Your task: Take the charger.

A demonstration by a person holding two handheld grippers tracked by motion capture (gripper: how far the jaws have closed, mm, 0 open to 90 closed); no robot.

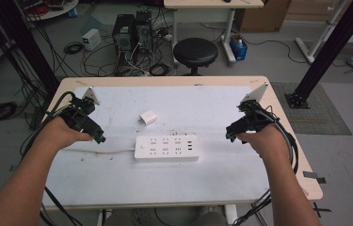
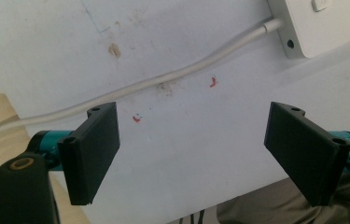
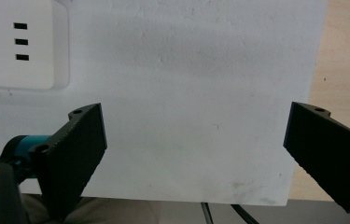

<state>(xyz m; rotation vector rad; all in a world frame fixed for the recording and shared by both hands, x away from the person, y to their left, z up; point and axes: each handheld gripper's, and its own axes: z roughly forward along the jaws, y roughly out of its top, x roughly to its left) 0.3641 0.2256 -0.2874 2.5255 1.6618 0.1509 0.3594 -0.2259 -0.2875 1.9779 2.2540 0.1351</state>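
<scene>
While both hand-held grippers (image 1: 100, 138) (image 1: 230, 135) gape empty, power strip (image 1: 166, 148) lies crosswise, cord (image 1: 103, 150) leftward.

Charger (image 1: 148, 117) behind power strip (image 1: 166, 148)

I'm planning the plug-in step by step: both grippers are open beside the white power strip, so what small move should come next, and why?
Probably move the right gripper toward the small white plug adapter to pick it up. It lies loose on the white mat just behind the white rectangular power strip, untouched, and both the right and the left gripper stand open and empty.
</scene>
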